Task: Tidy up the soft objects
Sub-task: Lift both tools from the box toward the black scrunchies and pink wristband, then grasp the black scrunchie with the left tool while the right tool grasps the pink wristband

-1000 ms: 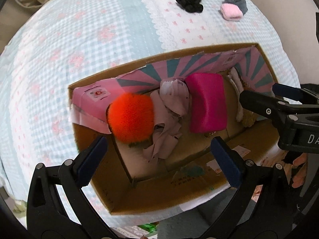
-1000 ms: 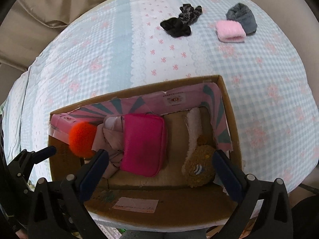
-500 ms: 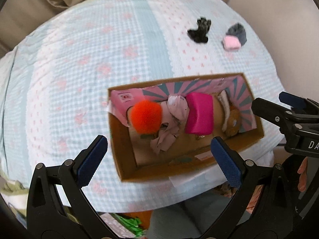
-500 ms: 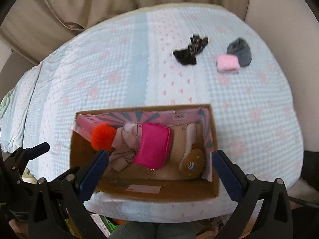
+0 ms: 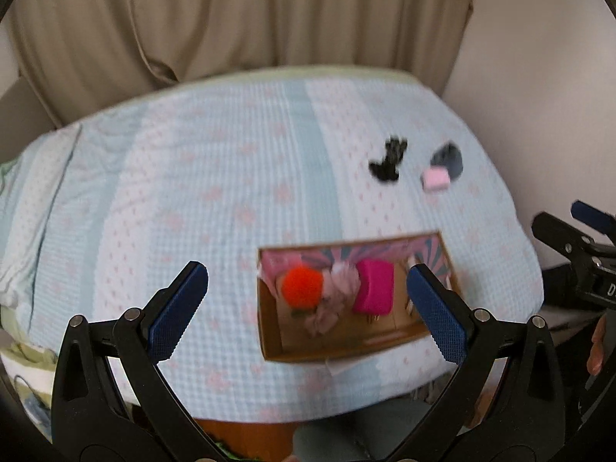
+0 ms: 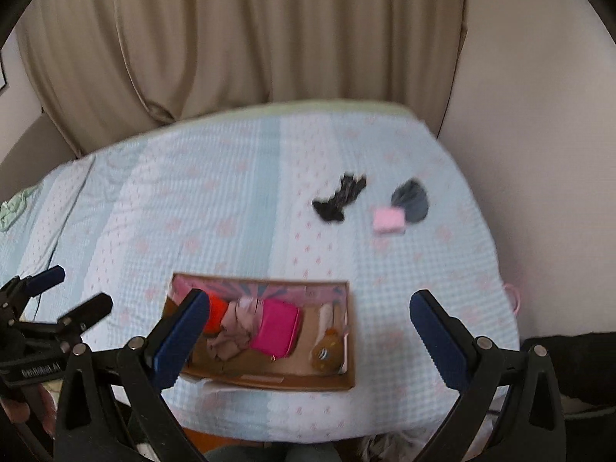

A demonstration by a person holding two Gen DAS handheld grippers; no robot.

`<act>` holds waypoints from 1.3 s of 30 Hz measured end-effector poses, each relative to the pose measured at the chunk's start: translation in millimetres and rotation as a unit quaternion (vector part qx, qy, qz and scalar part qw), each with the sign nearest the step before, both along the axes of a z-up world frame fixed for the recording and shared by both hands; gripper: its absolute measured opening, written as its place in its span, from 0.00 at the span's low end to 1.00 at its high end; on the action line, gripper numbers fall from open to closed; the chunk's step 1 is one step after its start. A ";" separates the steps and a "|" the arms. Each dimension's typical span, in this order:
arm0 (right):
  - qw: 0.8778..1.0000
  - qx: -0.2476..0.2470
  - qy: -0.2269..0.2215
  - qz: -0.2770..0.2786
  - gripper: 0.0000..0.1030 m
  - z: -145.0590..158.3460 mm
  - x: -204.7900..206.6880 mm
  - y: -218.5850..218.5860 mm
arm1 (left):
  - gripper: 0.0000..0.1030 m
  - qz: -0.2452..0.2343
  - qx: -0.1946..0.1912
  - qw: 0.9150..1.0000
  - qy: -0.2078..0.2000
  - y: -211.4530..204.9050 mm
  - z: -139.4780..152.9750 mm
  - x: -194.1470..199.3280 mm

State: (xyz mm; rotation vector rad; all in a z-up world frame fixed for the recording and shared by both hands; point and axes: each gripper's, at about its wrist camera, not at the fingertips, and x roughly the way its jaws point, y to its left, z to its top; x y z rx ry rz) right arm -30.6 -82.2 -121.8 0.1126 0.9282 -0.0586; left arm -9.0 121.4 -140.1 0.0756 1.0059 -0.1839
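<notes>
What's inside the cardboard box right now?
The cardboard box holds an orange pom-pom, crumpled mauve cloth, magenta pouch and brown plush. Anything beneath them is hidden.

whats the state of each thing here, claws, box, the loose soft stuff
left claw: open, empty
right claw: open, empty
brown cardboard box: open-topped, partly filled
fluffy orange ball: in the box
magenta padded pouch: in the box, lying flat
black crumpled sock: loose on the bedspread
pink folded cloth: on the bedspread, against a grey one
</notes>
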 end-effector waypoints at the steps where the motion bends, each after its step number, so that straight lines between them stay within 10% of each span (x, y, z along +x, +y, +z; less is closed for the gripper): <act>1: 1.000 -0.004 -0.008 -0.002 1.00 5.8 -1.7 -2.1 | 1.00 0.003 -0.003 1.000 -0.012 0.9 8.9 -0.1; 19: 0.998 -0.002 -0.034 -0.045 1.00 15.0 63.0 -108.9 | 1.00 0.004 -0.035 0.998 -0.055 -89.8 40.8 91.3; 39: 0.997 0.039 0.063 -0.011 1.00 -179.1 204.0 -188.0 | 0.99 -0.024 -0.028 0.996 0.076 -221.0 -154.0 263.1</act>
